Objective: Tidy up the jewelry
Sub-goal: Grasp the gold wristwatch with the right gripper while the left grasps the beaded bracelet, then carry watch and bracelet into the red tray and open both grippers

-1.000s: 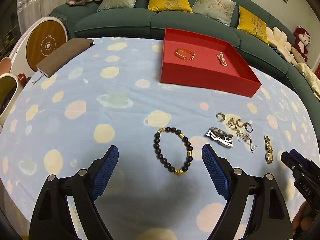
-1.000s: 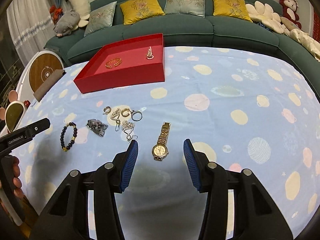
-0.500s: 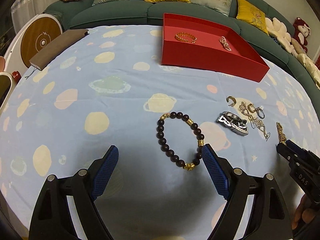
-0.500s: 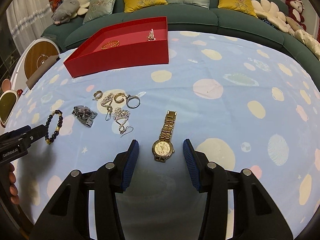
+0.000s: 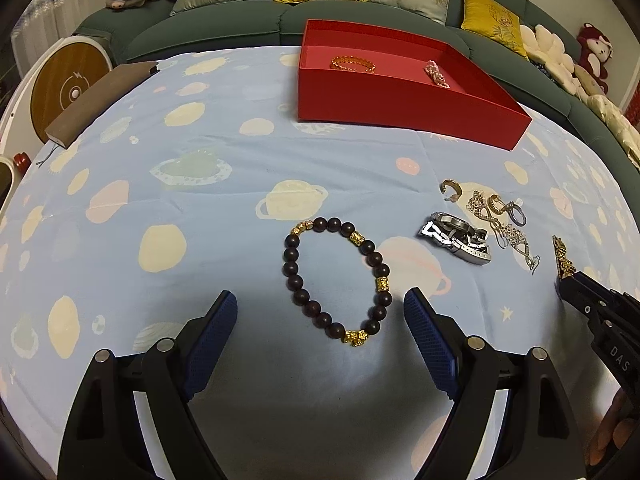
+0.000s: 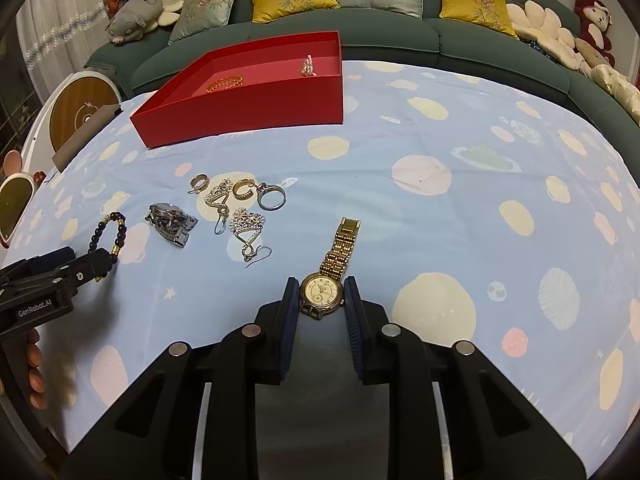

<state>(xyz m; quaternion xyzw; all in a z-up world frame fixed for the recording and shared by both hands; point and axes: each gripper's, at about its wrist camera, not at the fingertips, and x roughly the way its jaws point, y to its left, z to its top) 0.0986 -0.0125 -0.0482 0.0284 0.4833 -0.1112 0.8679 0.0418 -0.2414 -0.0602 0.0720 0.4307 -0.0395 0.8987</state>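
**Jewelry spread before the tray**

On the desk [image 6: 460,128], the tray [image 6: 248,100] sits at the back, holding a bangle [image 6: 224,83] and what may be a beaded piece [image 6: 307,66]. Nearer, left to right: beaded bracelet [image 5: 336,280], steel watch [image 6: 171,219], earrings [image 6: 236,204], gold watch [image 6: 328,276].

A table draped in pale blue planet-print cloth [image 6: 460,216] is seen. On it are laid a red rectangular tray [image 6: 256,98], a dark beaded bracelet [image 5: 334,280], a silver link watch [image 6: 172,224], gold and silver earrings [image 6: 236,200], a gold metal wristwatch [image 6: 330,274] and a brown notebook [image 5: 100,100].

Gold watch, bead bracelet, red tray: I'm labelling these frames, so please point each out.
Gold watch [image 6: 321,290], right wrist view, on its dial.
Bead bracelet [image 5: 291,254], left wrist view, on a dark bead.
Red tray [image 5: 400,110], left wrist view, on its front wall.
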